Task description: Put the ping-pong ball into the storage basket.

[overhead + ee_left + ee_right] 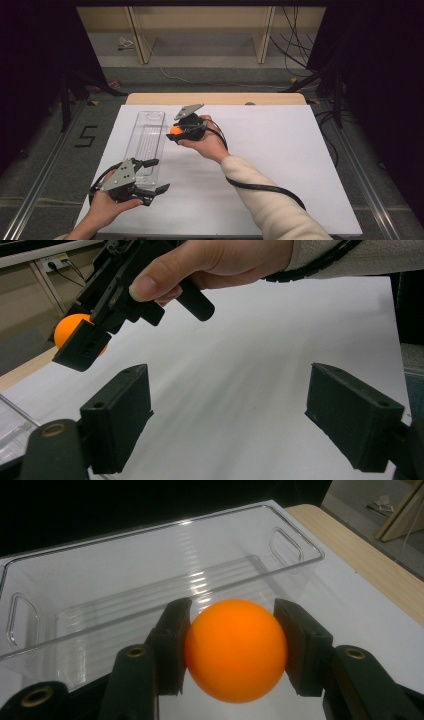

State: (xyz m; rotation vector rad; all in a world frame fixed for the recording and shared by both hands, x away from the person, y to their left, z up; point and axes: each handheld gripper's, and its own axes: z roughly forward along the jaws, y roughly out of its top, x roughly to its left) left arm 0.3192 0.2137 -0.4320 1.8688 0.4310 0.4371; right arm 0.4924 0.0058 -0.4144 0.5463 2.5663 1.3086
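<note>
Ball [236,650], orange and smooth, sits clamped between the right gripper [235,647] jaws, pads on opposite sides at its widest, just before a clear bin [300,545]. It looks light, hard, slippery. Left gripper [235,420] jaws stand wide, empty.

The white table sheet [280,165] is evenly and brightly lit from above, while the surroundings on both sides are left almost black. Soft, faint shadows are cast beneath the hands. In the left gripper view, the sheet is smeared by streaky blur and the near jaws are softened. In the right gripper view, the orange ball [235,649] is rendered sharp and saturated, and streaks of glare are caught on the clear plastic bin [150,580].
</note>
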